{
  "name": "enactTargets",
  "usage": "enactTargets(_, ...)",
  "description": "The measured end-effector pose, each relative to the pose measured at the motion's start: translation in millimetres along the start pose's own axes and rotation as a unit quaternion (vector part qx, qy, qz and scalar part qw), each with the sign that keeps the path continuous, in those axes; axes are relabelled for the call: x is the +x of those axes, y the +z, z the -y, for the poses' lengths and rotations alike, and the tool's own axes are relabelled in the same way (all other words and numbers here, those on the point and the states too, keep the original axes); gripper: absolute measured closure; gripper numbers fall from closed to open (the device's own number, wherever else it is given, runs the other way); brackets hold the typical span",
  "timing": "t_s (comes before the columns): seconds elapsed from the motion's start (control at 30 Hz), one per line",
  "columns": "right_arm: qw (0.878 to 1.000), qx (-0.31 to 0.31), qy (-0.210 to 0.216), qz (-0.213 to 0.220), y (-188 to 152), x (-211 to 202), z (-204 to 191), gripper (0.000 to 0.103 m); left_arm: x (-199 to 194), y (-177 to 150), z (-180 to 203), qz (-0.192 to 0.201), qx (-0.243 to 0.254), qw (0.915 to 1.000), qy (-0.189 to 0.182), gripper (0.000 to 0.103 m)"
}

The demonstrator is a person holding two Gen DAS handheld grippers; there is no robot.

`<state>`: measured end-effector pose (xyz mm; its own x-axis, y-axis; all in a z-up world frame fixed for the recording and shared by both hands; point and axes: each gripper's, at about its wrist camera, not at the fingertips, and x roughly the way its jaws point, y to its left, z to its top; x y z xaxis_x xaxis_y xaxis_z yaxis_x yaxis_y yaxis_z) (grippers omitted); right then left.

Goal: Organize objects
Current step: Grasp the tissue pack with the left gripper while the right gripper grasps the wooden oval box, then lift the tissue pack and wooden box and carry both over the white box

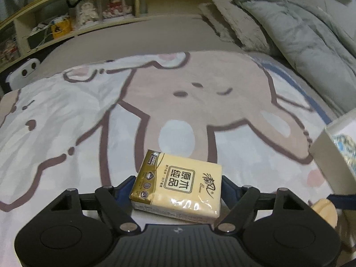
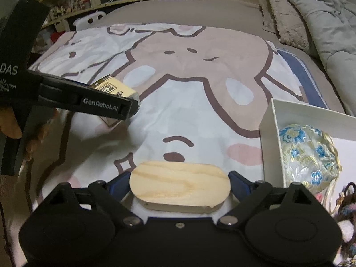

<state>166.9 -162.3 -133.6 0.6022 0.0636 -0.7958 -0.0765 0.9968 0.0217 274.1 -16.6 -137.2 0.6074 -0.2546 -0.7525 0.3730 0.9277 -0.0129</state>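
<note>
Spread over a bed, a blanket (image 1: 89, 111) printed with cartoon animals fills both views, with grey pillows (image 1: 289, 33) heaped at its far right and a cluttered wooden shelf (image 1: 77, 17) behind the bed. Low in the left wrist view, the left gripper (image 1: 178, 188) has its blue-padded fingers clamped on either side of a yellow tissue pack (image 1: 178, 183), which it holds just above the blanket. The right gripper (image 2: 179, 183) has its fingers pressed against the two ends of an oval wooden block (image 2: 179, 183), held flat over the blanket. Just to the right of that block stands a white box (image 2: 267, 129) on the blanket, with a blue-flowered brocade pouch (image 2: 309, 155) lying inside it. From the right wrist camera, the left gripper (image 2: 124, 102) shows at left with the tissue pack (image 2: 115, 89) in its grip.
</note>
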Motion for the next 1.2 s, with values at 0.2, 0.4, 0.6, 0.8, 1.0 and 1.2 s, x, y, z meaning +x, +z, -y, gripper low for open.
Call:
enactTargets(0.2, 0.999, -0.013, -0.001, 0.039, 11.3, -25.5, 1.5, 0.010, -31.3, 16.7, -5.4, 0.025, -0.042, 0.9988, 0.004, 0.025)
enactTargets(0.4, 0.997, -0.028, -0.003, 0.071, 20.9, -54.2, 6.3, 0.010, -64.5, 28.7, 1.8, 0.042, -0.063, 0.9971, -0.006, 0.024)
enactTargets(0.6, 0.996, -0.022, -0.010, 0.090, 24.1, -86.5, 25.8, 0.010, -90.9, 33.4, 21.0, 0.051, -0.057, 0.9970, -0.006, 0.024)
enactTargets(0.8, 0.995, -0.014, -0.022, 0.097, 17.7, -109.3, 49.7, 0.010, -107.4, 26.5, 39.8, 0.051, -0.039, 0.9979, 0.003, 0.025)
enactTargets(1.0, 0.993, 0.005, -0.038, 0.109, 9.5, -128.2, 74.1, 0.010, -121.4, 16.3, 49.0, 0.049, -0.029, 0.9983, 0.010, 0.024)
enactTargets(1.2, 0.991, 0.028, -0.049, 0.118, 3.6, -139.6, 94.4, 0.010, -136.0, 11.3, 56.5, 0.057, -0.031, 0.9978, 0.016, 0.025)
